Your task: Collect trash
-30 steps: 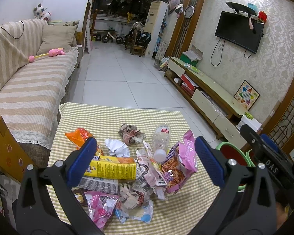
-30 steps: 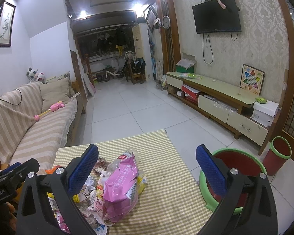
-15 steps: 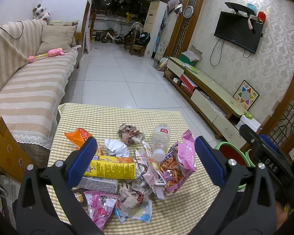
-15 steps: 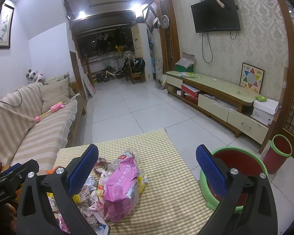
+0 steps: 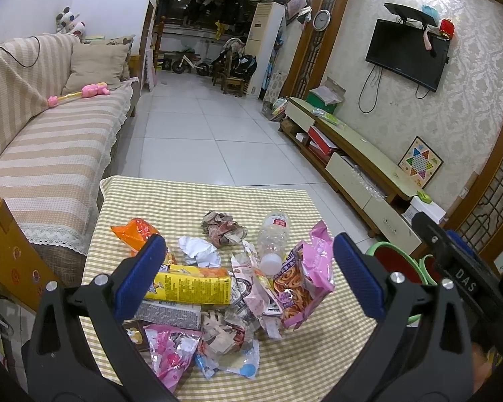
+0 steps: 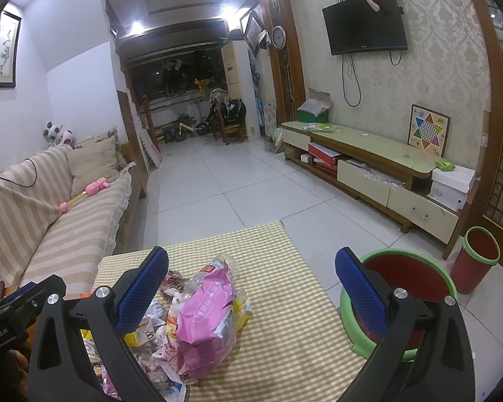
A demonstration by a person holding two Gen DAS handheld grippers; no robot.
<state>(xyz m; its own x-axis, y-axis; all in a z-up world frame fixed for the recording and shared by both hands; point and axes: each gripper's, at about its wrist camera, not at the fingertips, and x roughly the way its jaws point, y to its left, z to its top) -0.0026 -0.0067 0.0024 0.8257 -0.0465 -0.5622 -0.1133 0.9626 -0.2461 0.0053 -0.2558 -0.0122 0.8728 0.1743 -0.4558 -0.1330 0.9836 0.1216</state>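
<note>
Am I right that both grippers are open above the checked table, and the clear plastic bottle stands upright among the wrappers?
Not quite. The clear plastic bottle lies on its side, white cap toward the camera, as the left wrist view shows. The left gripper and right gripper are indeed open above the checked table.

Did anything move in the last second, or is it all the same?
Almost nothing moved. The left gripper and right gripper both stay wide open and hold nothing, hovering over the table. The trash pile, with the pink snack bag and plastic bottle, lies untouched.
</note>
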